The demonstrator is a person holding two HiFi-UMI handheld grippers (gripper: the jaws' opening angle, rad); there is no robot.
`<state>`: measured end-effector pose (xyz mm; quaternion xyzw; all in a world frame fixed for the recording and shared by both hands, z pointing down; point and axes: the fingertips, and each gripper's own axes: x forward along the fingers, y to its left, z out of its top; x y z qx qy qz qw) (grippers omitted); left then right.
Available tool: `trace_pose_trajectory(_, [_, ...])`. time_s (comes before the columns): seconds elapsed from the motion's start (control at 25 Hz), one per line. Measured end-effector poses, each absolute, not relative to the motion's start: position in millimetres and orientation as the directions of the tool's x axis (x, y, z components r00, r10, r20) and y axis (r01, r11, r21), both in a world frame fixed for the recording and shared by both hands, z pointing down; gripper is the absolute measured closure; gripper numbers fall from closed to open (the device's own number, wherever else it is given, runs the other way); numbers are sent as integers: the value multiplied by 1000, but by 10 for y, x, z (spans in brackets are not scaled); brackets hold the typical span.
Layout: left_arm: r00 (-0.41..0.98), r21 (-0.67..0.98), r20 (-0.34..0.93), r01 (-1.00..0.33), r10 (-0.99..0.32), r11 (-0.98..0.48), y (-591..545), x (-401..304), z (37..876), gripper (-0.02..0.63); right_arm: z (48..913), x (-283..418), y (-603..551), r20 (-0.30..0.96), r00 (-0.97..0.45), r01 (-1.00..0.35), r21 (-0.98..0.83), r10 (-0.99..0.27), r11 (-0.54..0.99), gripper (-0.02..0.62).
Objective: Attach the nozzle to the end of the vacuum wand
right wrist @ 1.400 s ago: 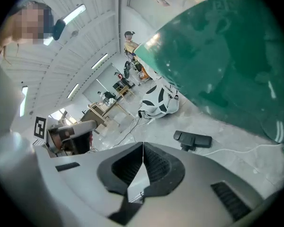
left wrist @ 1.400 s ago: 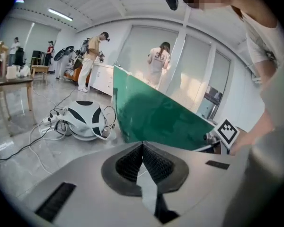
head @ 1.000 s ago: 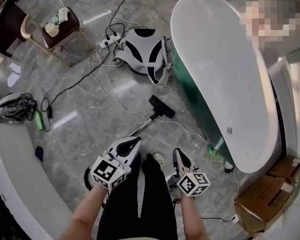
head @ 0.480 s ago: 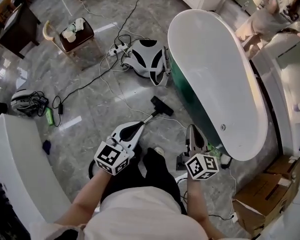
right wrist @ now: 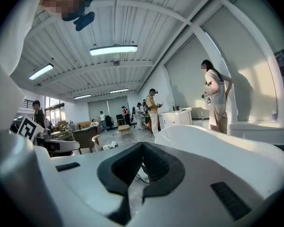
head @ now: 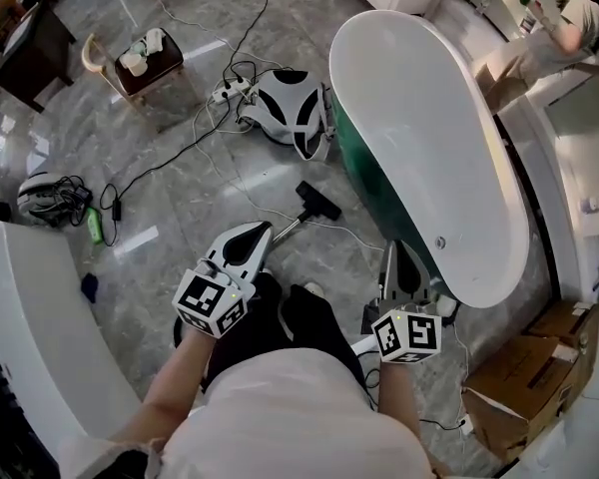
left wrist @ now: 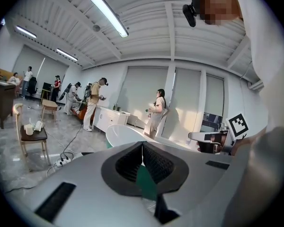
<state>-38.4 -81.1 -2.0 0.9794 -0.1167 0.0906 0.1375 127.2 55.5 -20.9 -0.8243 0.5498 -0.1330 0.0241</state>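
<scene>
Two grippers, both held up in front of the body, one either side of the knees, well apart. On the left gripper [head: 256, 234], jaws closed tight, pads meeting, nothing gripped. Same on the right gripper [head: 392, 252]: jaws together and empty, tip over the tub's near edge in head view. Just past the left gripper's tip, on the grey marble floor [head: 170, 183]: silver wand [head: 290, 227] lying slantwise, near end hidden behind that gripper. Black nozzle [head: 318, 201] at the wand's far end, touching it; joined or merely butted, cannot tell. Neither gripper touching wand or nozzle. Right of the nozzle: white bathtub [head: 429, 138] with green outer wall. Beyond the nozzle: white-and-black pack [head: 285, 103] on the floor, white power strip [head: 226, 89] just beside it, cables [head: 170, 158] trailing off left. Top left: small chair [head: 140, 68] with white items on the seat. Bottom right: cardboard box [head: 524, 382]. Top right: person [head: 564, 28] standing at a counter.
</scene>
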Motion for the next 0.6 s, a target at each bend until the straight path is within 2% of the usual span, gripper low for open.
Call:
trace_pose_trajectory(0.44, [956, 223, 221, -242, -193, -944, -845, -251, -27, 595, -109, 1457, 531, 207, 377, -881, -220, -903, -419, 580])
trace_pose_trajectory(0.6, [954, 216, 231, -241, -191, -946, -890, -256, -20, 595, -152, 1548, 491, 198, 409, -879, -177, -891, -443, 580])
